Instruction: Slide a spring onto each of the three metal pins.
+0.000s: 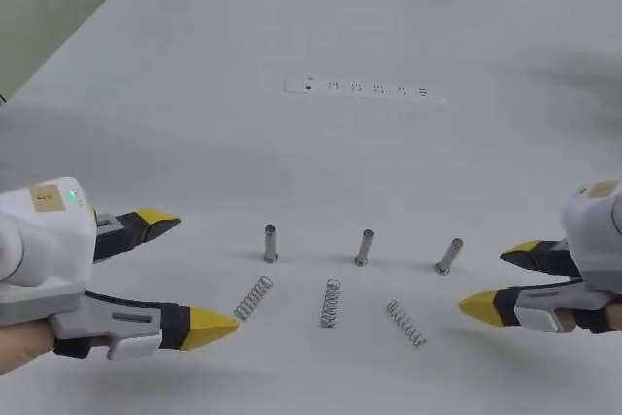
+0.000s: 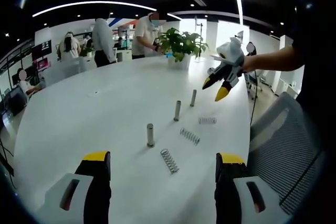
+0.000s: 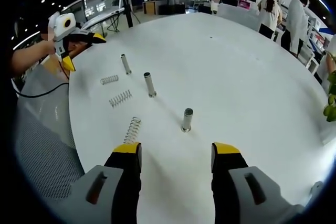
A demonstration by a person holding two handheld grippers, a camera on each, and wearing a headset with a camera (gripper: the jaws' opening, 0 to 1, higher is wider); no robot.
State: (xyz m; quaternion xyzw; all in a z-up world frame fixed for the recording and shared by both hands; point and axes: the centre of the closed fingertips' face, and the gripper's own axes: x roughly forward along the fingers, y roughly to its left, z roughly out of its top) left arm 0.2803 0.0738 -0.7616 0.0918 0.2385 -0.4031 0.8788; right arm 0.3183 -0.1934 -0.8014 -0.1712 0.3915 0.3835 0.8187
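Two rows on the table
Left pin, middle pin, right pin stand abreast; left spring, middle spring, right spring lie just before them; a power strip lies well behind

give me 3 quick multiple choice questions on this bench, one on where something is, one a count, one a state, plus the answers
1. Where do the three springs lie relative to the pins?
A) slid onto them
B) loose on the table, on the person's side of them
C) behind them, on the far side

2. How many pins stand upright?
A) two
B) three
C) five

3. What state is the left gripper in?
A) open, holding nothing
B) shut on a spring
C) shut on a pin

Answers:
1 B, since the head view shows each spring flat on the table in front of a bare pin.
2 B, since three pins stand in a row in all three views.
3 A, since its yellow tips are wide apart with nothing between them.
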